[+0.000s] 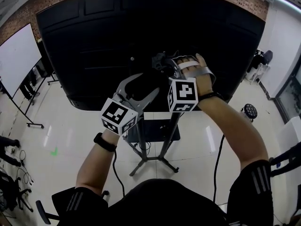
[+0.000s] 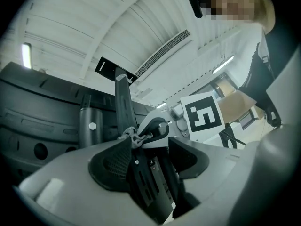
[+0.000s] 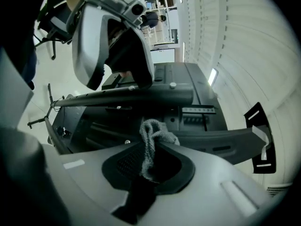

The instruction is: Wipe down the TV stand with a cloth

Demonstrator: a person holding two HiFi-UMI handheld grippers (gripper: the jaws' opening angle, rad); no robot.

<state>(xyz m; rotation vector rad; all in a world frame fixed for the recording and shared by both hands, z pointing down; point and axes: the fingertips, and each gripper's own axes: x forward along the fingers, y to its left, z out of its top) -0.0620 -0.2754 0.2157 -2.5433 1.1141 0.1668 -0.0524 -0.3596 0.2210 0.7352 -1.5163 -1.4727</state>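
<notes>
Head view looks down on a black metal TV stand (image 1: 170,136) with splayed legs, standing on a glossy pale floor (image 1: 61,140) and carrying a large black television back panel (image 1: 94,46) on its far side. Both of the person's forearms reach up to that panel near the top of the pole. The left gripper (image 1: 146,81) is held just left of the right gripper (image 1: 164,64), and their marker cubes almost touch. In the right gripper view the two dark pads are pressed together on a small grey knitted cloth (image 3: 153,142). Its bunched end sticks up past the tips, close to the panel and just below a black round tube (image 3: 131,97) that runs across the picture. The left gripper view shows that gripper's jaws spread, with a black slotted bar (image 2: 150,187) of the stand running between them. Whether the pads squeeze the bar cannot be told. A scrap of the same cloth shows beyond the tips, beside the other gripper's white body. Far left on the floor stands a white board on a wheeled frame (image 1: 16,55).
</notes>
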